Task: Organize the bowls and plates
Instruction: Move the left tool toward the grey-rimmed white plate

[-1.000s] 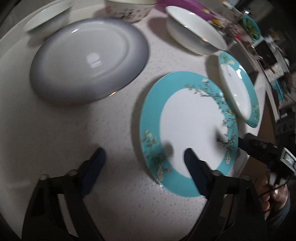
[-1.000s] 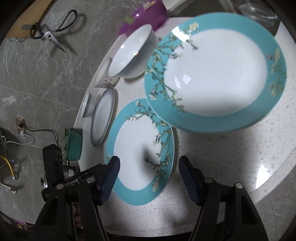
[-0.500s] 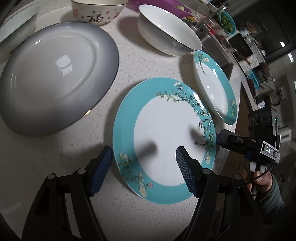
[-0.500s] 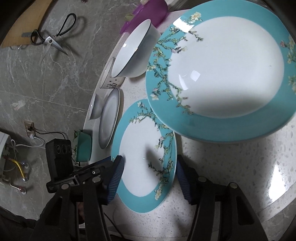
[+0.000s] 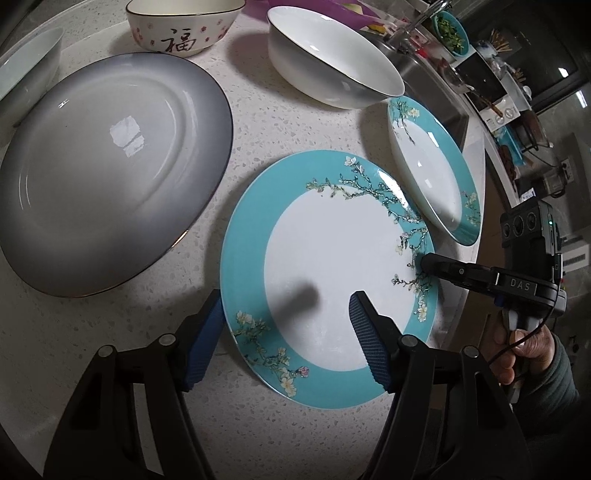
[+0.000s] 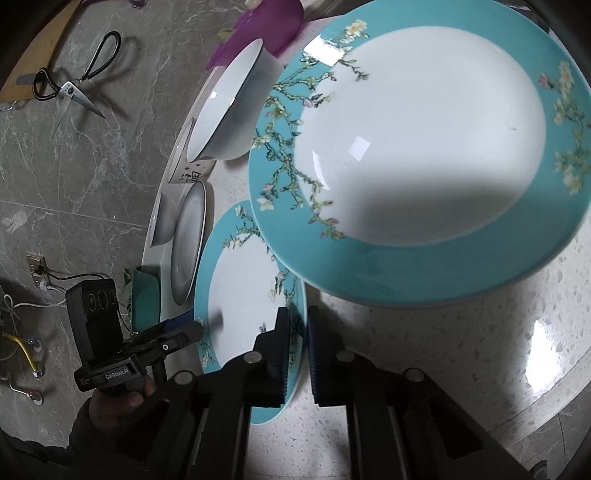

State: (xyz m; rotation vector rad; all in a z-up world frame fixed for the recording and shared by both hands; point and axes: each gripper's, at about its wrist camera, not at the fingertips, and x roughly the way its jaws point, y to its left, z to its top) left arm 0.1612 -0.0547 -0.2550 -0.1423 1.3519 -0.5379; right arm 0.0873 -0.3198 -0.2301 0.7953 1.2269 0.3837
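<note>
A home kitchen.

A speckled white worktop [image 5: 110,354] carries crockery: a grey plate [image 5: 107,166], teal-rimmed plates [image 5: 325,280], a white bowl [image 5: 332,66] and a bowl with a red character [image 5: 181,26]. Beyond them lies a steel sink [image 5: 424,70] with a tap [image 5: 428,14], then a dish of chopped greens [image 5: 452,35] and small appliances along a counter [image 5: 491,96]. The floor [image 6: 92,177] is grey marble tile, with scissors [image 6: 70,85] lying on it and a wall socket [image 6: 37,266] with cables.
</note>
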